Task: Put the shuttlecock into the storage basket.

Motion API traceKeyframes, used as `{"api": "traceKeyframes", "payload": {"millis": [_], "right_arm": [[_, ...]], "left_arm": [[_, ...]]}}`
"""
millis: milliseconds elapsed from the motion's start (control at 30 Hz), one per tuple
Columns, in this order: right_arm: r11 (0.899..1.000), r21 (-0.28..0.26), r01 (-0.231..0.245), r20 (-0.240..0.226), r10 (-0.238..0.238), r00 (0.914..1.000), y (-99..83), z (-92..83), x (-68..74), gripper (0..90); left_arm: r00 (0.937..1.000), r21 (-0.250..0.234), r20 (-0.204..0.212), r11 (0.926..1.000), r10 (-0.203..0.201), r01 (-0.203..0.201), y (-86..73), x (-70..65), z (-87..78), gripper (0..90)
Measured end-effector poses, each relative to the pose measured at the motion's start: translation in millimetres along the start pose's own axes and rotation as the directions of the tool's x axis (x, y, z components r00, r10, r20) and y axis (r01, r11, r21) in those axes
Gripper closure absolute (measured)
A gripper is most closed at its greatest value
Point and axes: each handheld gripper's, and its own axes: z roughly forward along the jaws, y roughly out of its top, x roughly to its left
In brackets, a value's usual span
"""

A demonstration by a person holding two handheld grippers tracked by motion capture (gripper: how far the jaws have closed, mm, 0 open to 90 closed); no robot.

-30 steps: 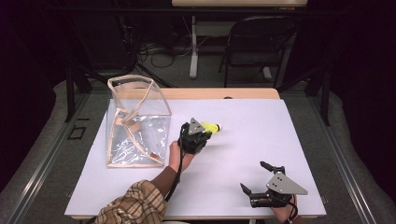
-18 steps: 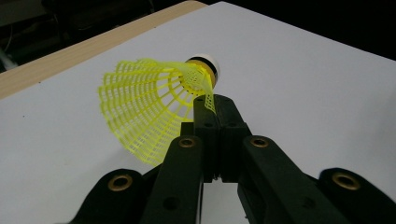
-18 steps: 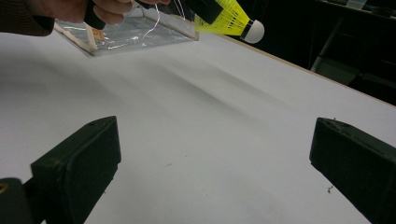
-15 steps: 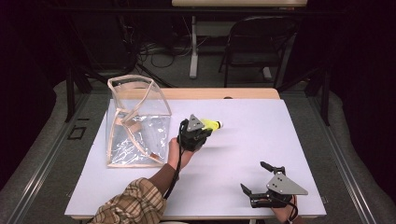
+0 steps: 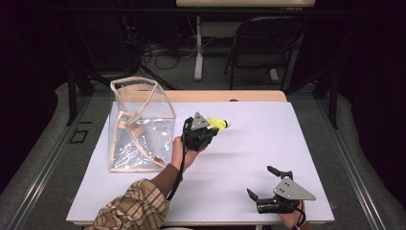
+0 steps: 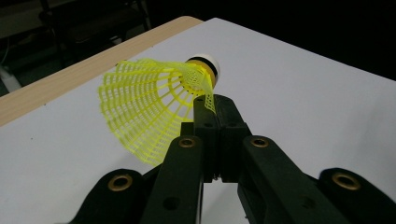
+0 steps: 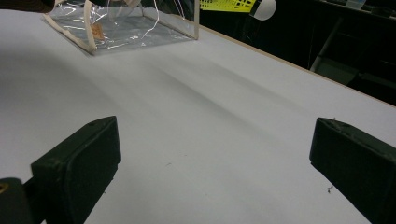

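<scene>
The left gripper [image 6: 215, 109] pinches the yellow shuttlecock [image 6: 154, 100] by its thin mesh skirt, seemingly light, springy and crushable, while the right gripper [image 5: 265, 183] gapes wide and empty near right.

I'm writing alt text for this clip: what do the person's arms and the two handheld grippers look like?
Both grippers are black, each topped by a grey three-cornered plate: the left gripper and the right gripper. Their jaws are flat black blocks on arms with brass-coloured rivets. A black cable trails along the left forearm, which wears a plaid sleeve in tan and brown.
</scene>
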Motion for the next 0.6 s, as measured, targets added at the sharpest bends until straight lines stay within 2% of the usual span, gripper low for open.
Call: {"api": "traceKeyframes", "payload": {"millis": [233,600], "right_arm": [[1.000,-0.001,0.001,0.001,-0.001,1.0000,0.0,-0.3,-0.1,1.5],[1.000,-0.003,0.001,0.002,-0.001,1.0000,0.0,-0.7,0.3,1.5]], "left_arm": [[1.0000,-0.011,0.003,0.9999,0.003,-0.003,8.1,1.4,-3.2,89.5],[0.9994,-0.028,0.003,0.9990,0.034,-0.034,21.4,-0.7,-8.0,89.5]]}}
